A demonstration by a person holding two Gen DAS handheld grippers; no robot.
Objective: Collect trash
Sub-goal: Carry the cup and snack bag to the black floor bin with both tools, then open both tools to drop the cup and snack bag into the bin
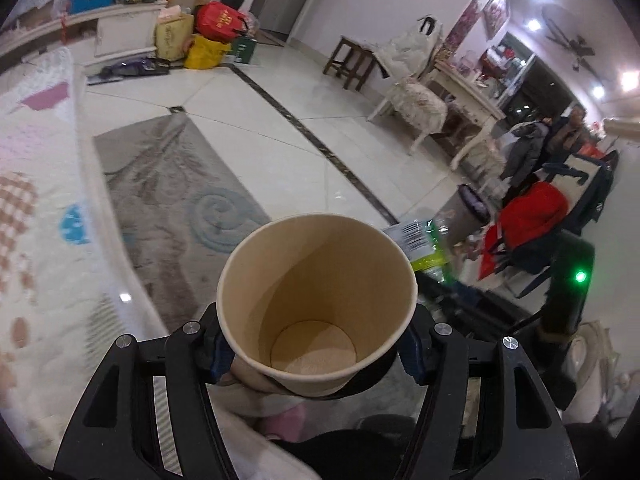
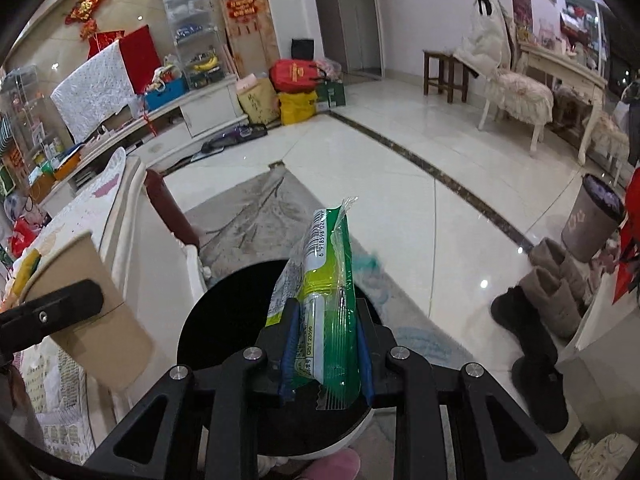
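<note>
My left gripper (image 1: 316, 354) is shut on an empty tan paper cup (image 1: 316, 304), held upright with its mouth toward the camera. The cup also shows at the left of the right wrist view (image 2: 92, 316). My right gripper (image 2: 326, 354) is shut on a green and white plastic wrapper (image 2: 320, 292), which stands up between the blue pads. Directly below the wrapper is a round black bin opening (image 2: 228, 320). The wrapper's top also shows in the left wrist view (image 1: 420, 240), to the right of the cup.
A grey rug (image 2: 256, 204) lies on the white tiled floor. A white table edge (image 2: 132, 216) with a patterned cloth runs along the left. A grey waste basket (image 2: 592, 220) and boots (image 2: 536, 320) stand at the right. Chairs (image 2: 516, 96) and bags (image 2: 296, 92) stand farther back.
</note>
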